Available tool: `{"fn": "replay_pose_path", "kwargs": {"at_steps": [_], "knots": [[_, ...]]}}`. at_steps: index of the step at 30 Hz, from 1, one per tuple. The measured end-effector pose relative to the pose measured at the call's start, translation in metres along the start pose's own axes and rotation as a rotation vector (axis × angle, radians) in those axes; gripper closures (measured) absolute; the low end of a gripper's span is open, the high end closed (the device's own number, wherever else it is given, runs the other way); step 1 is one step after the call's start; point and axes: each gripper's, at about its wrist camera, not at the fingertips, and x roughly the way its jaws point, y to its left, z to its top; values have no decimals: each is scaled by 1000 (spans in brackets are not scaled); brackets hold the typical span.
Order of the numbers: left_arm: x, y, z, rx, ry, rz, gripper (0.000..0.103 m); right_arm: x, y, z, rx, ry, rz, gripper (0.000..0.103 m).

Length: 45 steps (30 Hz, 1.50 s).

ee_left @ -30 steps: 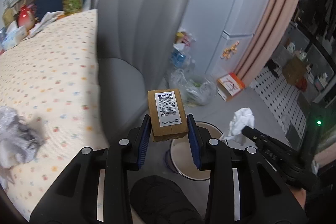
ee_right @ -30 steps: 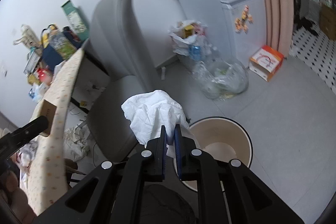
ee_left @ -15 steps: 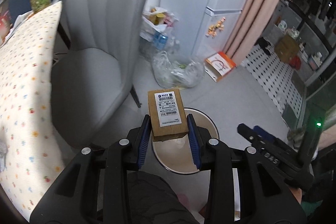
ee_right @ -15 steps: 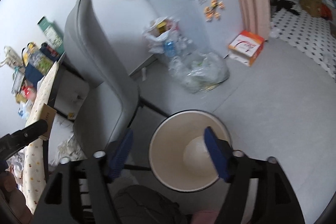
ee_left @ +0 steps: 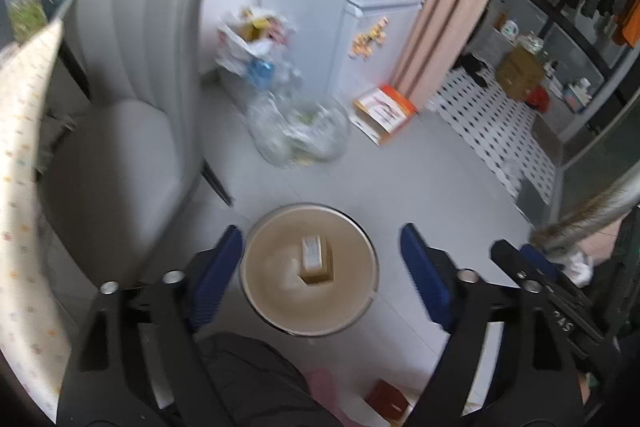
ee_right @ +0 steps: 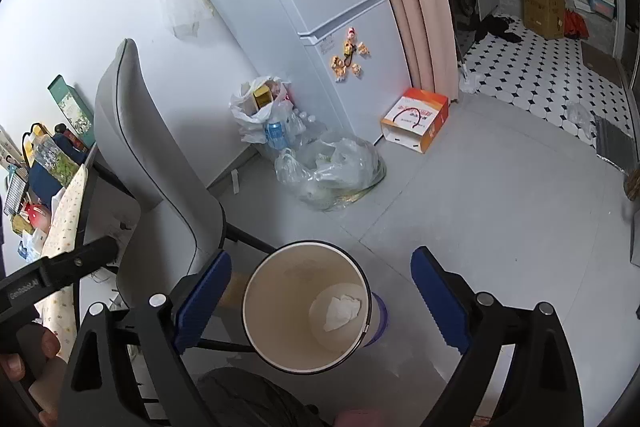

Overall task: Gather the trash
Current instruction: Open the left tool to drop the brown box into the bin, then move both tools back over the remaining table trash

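Observation:
A round beige trash bin (ee_left: 256, 291) stands on the grey floor; it also shows in the right wrist view (ee_right: 272, 323). In the left wrist view a small cardboard box with a white label (ee_left: 317, 259) is inside the bin. In the right wrist view a crumpled white tissue (ee_right: 341, 310) lies at the bin's bottom. My left gripper (ee_left: 322, 279) is open and empty above the bin. My right gripper (ee_right: 322, 303) is open and empty, also above the bin. The right gripper's body (ee_left: 536, 291) shows at the right of the left wrist view.
A grey chair (ee_right: 160, 187) stands left of the bin, beside a table with a dotted cloth (ee_left: 20, 163). Clear plastic bags of trash (ee_right: 336, 167), a white bag (ee_right: 260, 107), an orange-white box (ee_right: 416, 119) and a fridge (ee_right: 320, 7) lie beyond the bin.
My left gripper opened and the cardboard box dropped into the bin. My right gripper opened earlier, released the white tissue into the bin, and stays open.

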Motion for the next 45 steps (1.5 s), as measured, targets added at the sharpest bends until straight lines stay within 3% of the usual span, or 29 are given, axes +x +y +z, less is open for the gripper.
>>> {"fn": "replay_pose_path", "kwargs": {"at_steps": [7, 12, 20, 25, 32, 38, 45], "knots": [[-40, 32, -1, -83, -90, 69, 6, -9, 24, -3, -45, -16, 38, 7], [-75, 53, -10, -132, -150, 102, 6, -26, 50, -4, -98, -55, 76, 8], [-123, 86, -25, -204, -251, 187, 6, -46, 98, -4, -143, -117, 8, 8], [-151, 111, -36, -243, -299, 180, 6, -61, 126, -7, -167, -135, 19, 8], [-185, 144, -58, -272, -361, 186, 6, -81, 173, -24, -274, -161, 94, 8], [-215, 159, -79, -269, -415, 218, 6, -101, 213, -39, -349, -153, 231, 8], [-241, 182, -104, -293, -446, 249, 6, -113, 246, -56, -405, -131, 299, 8]]}}
